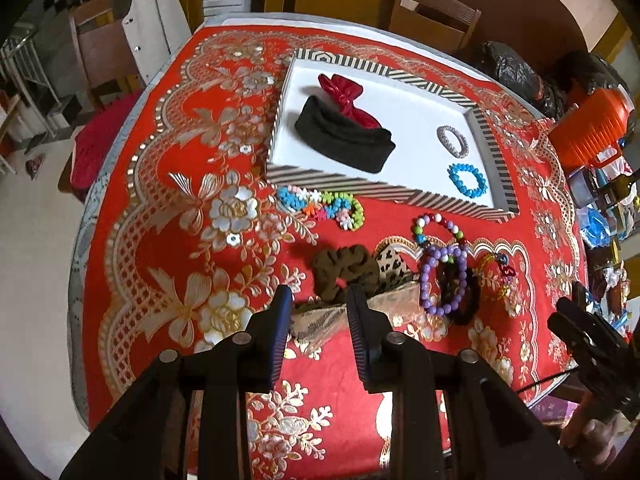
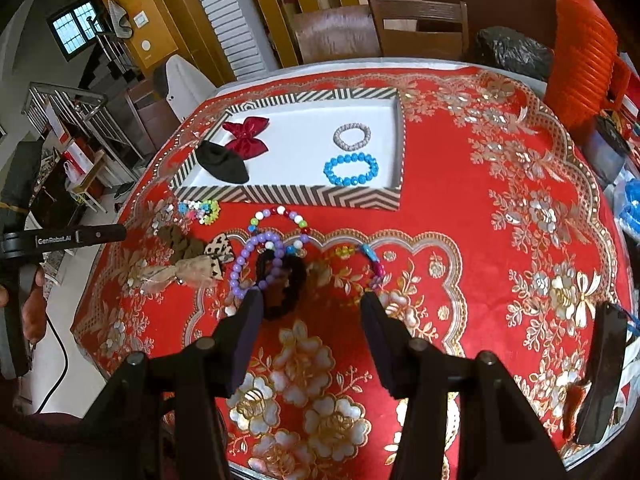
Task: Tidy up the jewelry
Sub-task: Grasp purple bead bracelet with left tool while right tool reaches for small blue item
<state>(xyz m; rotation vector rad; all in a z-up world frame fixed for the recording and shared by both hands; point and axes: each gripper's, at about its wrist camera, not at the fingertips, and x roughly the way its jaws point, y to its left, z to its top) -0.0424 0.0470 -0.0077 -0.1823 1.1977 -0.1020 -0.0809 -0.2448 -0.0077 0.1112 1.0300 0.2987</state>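
Jewelry lay in two groups on the red flowered tablecloth (image 2: 500, 152). In the striped tray (image 2: 288, 194) we saw a silver bracelet (image 2: 352, 136), a blue bead bracelet (image 2: 351, 168), a red bow (image 2: 245, 137) and a folded black cloth piece (image 2: 222, 164).

The rest sat on the cloth in front of the tray's near wall: a flower-bead bracelet (image 1: 322, 206) just beside that wall, a mixed-colour bead bracelet (image 1: 438, 230), a purple bead bracelet (image 1: 442, 282) lying over a black scrunchie (image 1: 464, 292), a brown scrunchie (image 1: 346, 274), a leopard-print piece (image 1: 394, 266) and a beige sheer bow (image 1: 384, 304).

Our left gripper (image 1: 320, 300) hung over the near row with its jaws apart and nothing pressed between the pads. In its own view the beige sheer bow ran across the gap between the fingertips, and the brown scrunchie lay just beyond them; whether the tips touched the fabric we could not tell.

Our right gripper (image 2: 314, 300) stood about half open and held nothing. Its left fingertip (image 2: 252, 300) overlapped the black scrunchie and the purple bead bracelet in the picture, while a small colourful charm strand (image 2: 374, 264) lay by the other tip. Bare cloth showed in most of the gap. The tray lay well beyond both grippers.
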